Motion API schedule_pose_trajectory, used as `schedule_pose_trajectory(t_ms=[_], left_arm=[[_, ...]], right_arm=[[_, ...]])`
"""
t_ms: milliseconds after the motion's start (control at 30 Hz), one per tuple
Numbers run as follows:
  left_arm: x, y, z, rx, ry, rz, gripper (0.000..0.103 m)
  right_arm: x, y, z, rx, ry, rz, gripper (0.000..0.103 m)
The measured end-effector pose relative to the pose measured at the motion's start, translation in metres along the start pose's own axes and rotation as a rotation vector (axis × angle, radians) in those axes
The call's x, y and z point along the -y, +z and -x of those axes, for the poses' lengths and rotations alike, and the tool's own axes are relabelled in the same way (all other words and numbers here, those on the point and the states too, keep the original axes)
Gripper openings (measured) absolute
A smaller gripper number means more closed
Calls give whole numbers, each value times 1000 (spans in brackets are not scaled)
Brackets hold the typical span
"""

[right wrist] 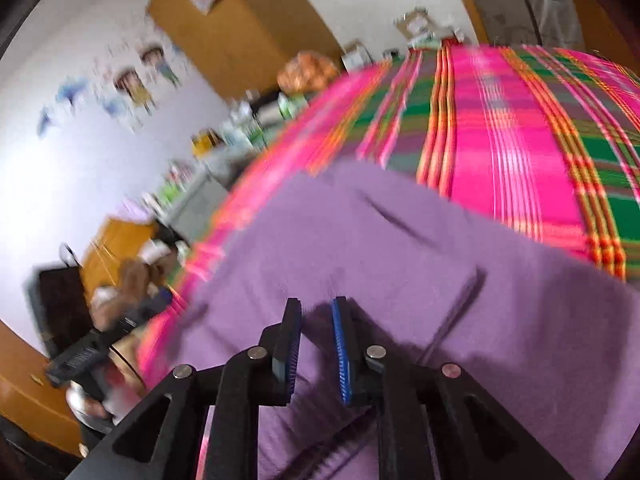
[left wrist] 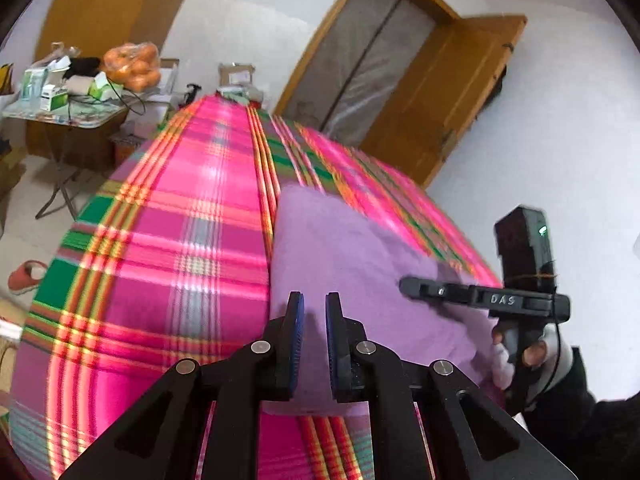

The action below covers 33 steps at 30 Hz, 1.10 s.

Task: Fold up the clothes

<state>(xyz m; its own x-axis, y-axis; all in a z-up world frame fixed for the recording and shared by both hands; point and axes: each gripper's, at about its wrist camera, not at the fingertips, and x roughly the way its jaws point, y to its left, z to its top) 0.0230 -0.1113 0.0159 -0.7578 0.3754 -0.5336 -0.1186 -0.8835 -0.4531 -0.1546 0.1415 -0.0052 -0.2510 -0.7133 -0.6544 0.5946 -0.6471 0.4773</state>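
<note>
A purple garment (left wrist: 344, 256) lies folded into a thick rectangle on the pink and green plaid bed sheet (left wrist: 180, 220). My left gripper (left wrist: 315, 308) hovers at its near edge, narrowly open, with nothing between the blue pads. In the left wrist view my right gripper (left wrist: 404, 285) reaches in from the right over the garment's far side, held by a hand (left wrist: 532, 354). The blurred right wrist view shows the right gripper (right wrist: 316, 308) open just above the purple garment (right wrist: 400, 264), holding no cloth. A fold line crosses the fabric ahead of it.
A cluttered side table (left wrist: 60, 114) with boxes and a bag of oranges (left wrist: 134, 66) stands left of the bed. A wooden door (left wrist: 440, 92) stands open behind it. A red slipper (left wrist: 26, 276) lies on the floor at left. The plaid sheet (right wrist: 520, 140) stretches beyond the garment.
</note>
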Motion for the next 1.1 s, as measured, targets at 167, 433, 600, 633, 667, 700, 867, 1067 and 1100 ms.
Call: schedule_pose_trajectory(t_ms=[167, 433, 600, 633, 667, 700, 867, 1067, 1100], left_arm=[[0, -7, -17, -65, 15, -16, 10], [15, -9, -19, -70, 7, -64, 10], [14, -9, -18, -67, 4, -63, 10], [15, -9, -18, -61, 0, -64, 10], [16, -8, -17, -56, -3, -64, 10], [16, -8, -17, -54, -7, -67, 10], [16, -11, -24, -81, 7, -88, 10], [24, -11, -17, -62, -40, -112, 10], [26, -12, -17, -62, -49, -122, 10]], right_arm=[[-15, -6, 15, 12, -68, 96, 14], [-38, -5, 5, 21, -106, 186, 17], [-20, -5, 14, 37, -112, 136, 11], [-18, -4, 20, 56, -123, 132, 12], [-16, -4, 24, 68, -133, 126, 12], [-13, -5, 24, 67, -140, 118, 13], [2, -9, 27, 63, -176, 78, 15], [-29, -29, 49, 88, -82, 171, 17], [-37, -35, 52, 82, -68, 195, 17]])
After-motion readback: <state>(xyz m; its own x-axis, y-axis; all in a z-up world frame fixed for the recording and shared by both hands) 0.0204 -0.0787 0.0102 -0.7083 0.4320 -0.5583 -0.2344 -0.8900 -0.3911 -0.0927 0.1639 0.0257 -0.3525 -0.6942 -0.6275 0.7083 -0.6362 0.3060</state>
